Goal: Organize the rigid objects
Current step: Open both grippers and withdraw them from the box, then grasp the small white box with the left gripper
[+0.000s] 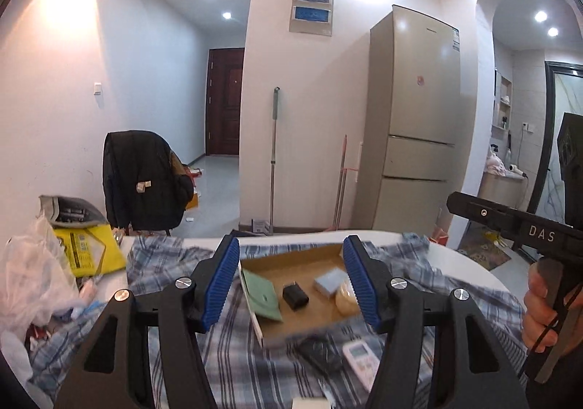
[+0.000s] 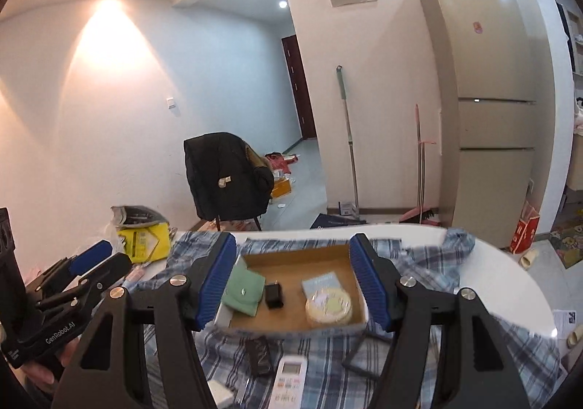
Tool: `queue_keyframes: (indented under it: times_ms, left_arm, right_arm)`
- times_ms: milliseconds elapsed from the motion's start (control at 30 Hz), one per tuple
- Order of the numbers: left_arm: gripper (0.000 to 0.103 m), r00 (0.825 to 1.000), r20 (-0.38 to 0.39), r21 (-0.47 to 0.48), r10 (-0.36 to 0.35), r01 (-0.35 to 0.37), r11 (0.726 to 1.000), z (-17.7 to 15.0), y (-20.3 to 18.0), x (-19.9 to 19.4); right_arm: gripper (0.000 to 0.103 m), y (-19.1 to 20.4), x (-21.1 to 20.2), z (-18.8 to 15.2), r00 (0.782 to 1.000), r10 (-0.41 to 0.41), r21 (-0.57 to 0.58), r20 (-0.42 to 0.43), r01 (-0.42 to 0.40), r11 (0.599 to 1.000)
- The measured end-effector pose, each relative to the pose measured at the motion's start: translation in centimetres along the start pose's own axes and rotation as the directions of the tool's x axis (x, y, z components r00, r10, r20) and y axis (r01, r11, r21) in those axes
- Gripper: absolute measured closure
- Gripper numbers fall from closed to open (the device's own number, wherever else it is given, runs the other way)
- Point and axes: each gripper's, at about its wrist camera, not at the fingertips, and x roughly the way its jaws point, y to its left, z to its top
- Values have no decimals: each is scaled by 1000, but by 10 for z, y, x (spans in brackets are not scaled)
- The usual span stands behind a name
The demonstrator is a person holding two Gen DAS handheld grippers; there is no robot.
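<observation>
An open cardboard box (image 2: pixel 291 261) lies on the plaid cloth (image 2: pixel 419 365). It holds a green pouch (image 2: pixel 244 290), a black charger (image 2: pixel 274 295), a light blue box (image 2: pixel 320 279) and a round yellow tin (image 2: pixel 329 307). In front of the box lie a black flat object (image 2: pixel 259 354) and a white remote (image 2: pixel 289 378). My right gripper (image 2: pixel 293 245) hangs open above the box, with nothing between its blue pads. My left gripper (image 1: pixel 290 245) is also open and empty, raised over the same box (image 1: pixel 309 272), charger (image 1: pixel 295 296) and remote (image 1: pixel 360 365).
Plastic bags (image 1: pixel 32 285) and a yellow packet (image 1: pixel 89 250) crowd the table's left end. A chair with a black jacket (image 1: pixel 142 179) stands behind the table. A fridge (image 1: pixel 411 124) and a mop (image 1: pixel 273 154) stand by the far wall. A hand (image 1: pixel 539 310) holds the right gripper's handle.
</observation>
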Motion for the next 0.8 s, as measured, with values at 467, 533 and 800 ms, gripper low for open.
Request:
queue_keyframes:
  times_ms: [467, 533, 800]
  left_arm:
    - [41, 998, -65, 7, 0, 0, 1000, -78, 4, 0]
    - [41, 993, -109, 1, -40, 40, 999, -86, 0, 11]
    - [41, 969, -237, -35, -74, 67, 997, -115, 3, 44]
  right_arm:
    - [38, -2, 28, -98, 970, -4, -3, -243, 3, 1000]
    - [38, -2, 33, -105, 968, -15, -4, -252, 14, 1000]
    - [38, -5, 48, -124, 958, -46, -21, -283, 42, 999]
